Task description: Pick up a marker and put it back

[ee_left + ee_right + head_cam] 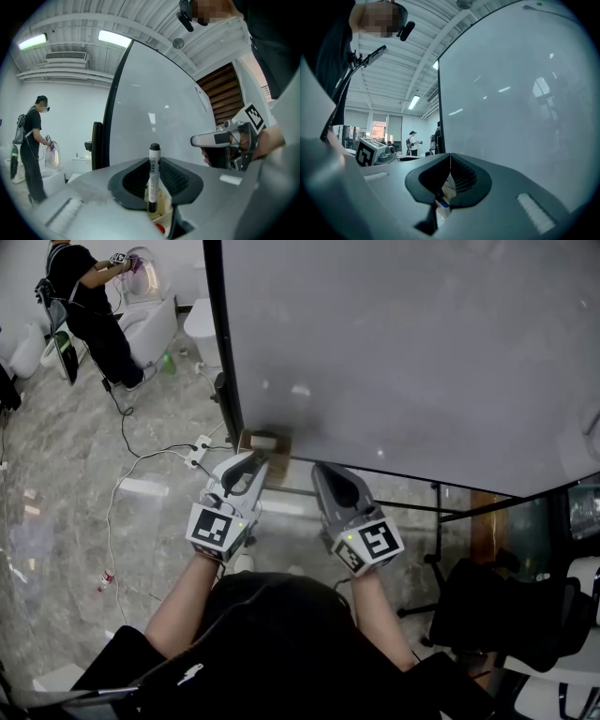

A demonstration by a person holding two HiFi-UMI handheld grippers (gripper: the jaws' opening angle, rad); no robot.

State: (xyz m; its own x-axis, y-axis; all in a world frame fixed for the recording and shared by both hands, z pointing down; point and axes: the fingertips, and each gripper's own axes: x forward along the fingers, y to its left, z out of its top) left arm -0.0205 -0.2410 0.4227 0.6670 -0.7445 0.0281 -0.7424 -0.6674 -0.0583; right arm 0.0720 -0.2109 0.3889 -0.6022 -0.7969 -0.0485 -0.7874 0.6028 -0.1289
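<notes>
The fingers of our left gripper (153,164) are clamped on a marker (153,178). It stands upright between them, black cap on top, its white barrel pinched near the lower end. Straight beneath it we see the open top of a small box (162,212), so the marker hangs just above where it belongs. The fingers of our right gripper (449,158) are pressed together with nothing between them.

From the head view, the left gripper (253,463) reaches to the brown box (281,465), which sits at the lower edge of a large whiteboard (422,352). The right gripper (324,471) idles just beside it, clear of the box.

We judge the pick-up done and the return not yet made: the marker has to go down into the box and the fingers have to let go.

The whiteboard's edge is close above the box and may crowd the descent, as may whatever already lies inside. Farther off are cables (141,460) on the floor, a dark chair (506,615) at our right, and another person (89,306) working well apart.
</notes>
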